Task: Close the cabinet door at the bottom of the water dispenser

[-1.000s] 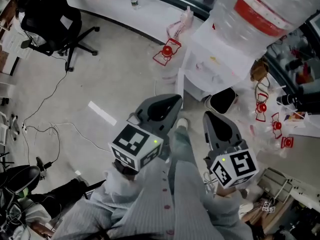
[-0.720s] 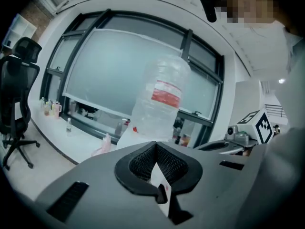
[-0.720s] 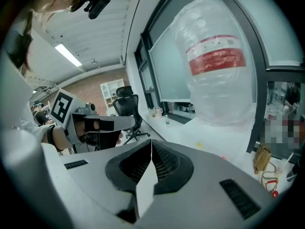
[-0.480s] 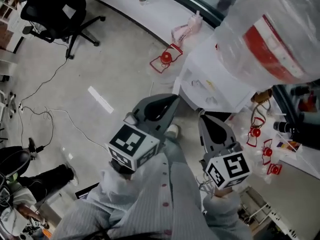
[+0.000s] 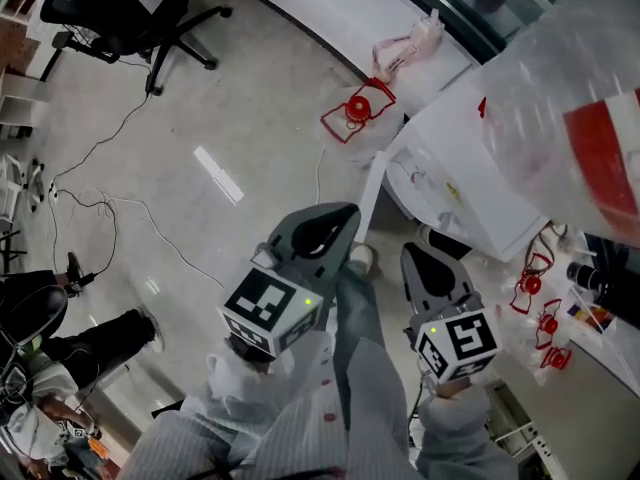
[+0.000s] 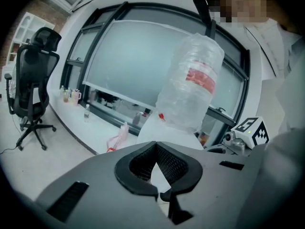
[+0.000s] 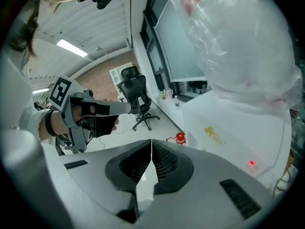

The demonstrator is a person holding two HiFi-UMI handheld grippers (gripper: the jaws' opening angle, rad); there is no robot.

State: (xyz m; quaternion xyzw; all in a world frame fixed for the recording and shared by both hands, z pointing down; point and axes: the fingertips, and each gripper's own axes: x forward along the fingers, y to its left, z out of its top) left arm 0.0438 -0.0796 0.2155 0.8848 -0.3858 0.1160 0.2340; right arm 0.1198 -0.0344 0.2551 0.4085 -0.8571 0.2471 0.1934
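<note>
At the foot of the white water dispenser (image 5: 455, 183) — clear water bottle (image 5: 570, 78) on top — the cabinet door (image 5: 371, 193) stands ajar, the left gripper (image 5: 340, 223) just beside it (jaws together, empty); the right gripper (image 5: 425, 258) is likewise closed.

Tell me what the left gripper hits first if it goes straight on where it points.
Most likely the open cabinet door of the water dispenser: the shut left gripper aims at its near edge. Depth is unclear, so this is a guess.
</note>
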